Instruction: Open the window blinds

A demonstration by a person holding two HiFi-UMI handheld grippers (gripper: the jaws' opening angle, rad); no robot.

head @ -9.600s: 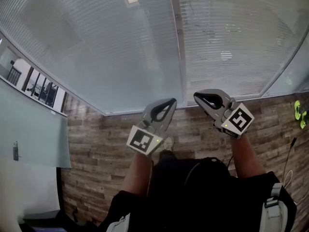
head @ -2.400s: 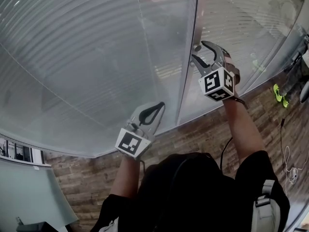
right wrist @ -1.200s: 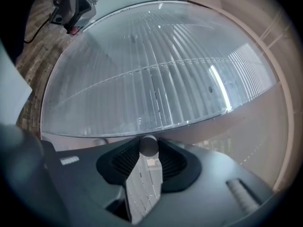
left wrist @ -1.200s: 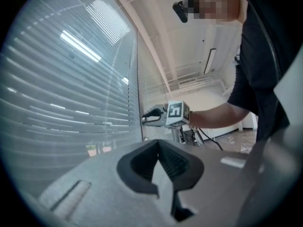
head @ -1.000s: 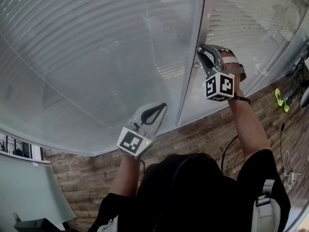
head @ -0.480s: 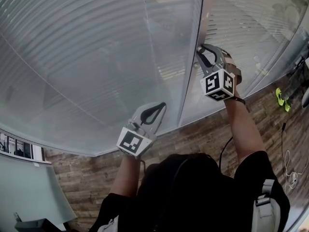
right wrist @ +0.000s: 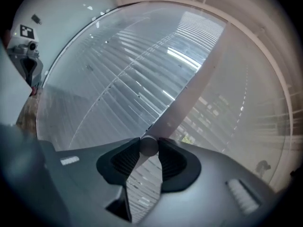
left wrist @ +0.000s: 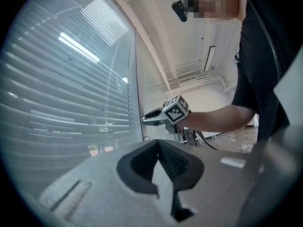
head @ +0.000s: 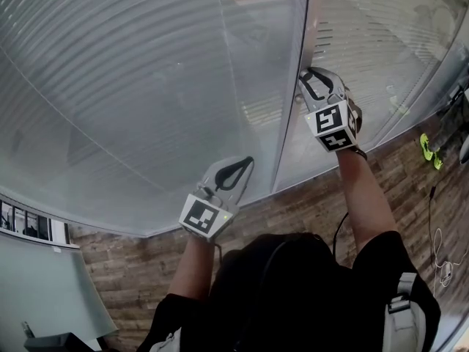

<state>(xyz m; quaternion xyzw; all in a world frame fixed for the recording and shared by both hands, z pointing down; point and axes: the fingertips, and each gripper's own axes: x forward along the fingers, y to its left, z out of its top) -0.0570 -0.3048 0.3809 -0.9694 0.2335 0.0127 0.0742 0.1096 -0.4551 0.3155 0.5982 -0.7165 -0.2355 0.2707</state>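
Observation:
Horizontal slat blinds (head: 146, 86) cover the big window pane, and more slats (head: 381, 28) show behind the pane to the right. A pale upright frame post (head: 292, 101) divides the two. My right gripper (head: 303, 81) is raised against that post and is shut on a small round knob (right wrist: 148, 146), which sits between its ribbed pads. The slats (right wrist: 142, 79) fill the right gripper view beyond the knob. My left gripper (head: 245, 161) hangs lower, in front of the left pane, shut with nothing in it. The left gripper view shows its jaws (left wrist: 158, 145) meeting and the right gripper (left wrist: 145, 120) at the post.
A wood-look plank floor (head: 308, 204) runs below the window. A green object (head: 426, 149) and loose cables (head: 438, 240) lie on the floor at the right. A glass partition (head: 44, 284) stands at the lower left. The person's body fills the lower middle of the head view.
The right gripper has rolled about its own axis while staying on the knob, so its marker cube shows different faces. The left gripper has kept still.

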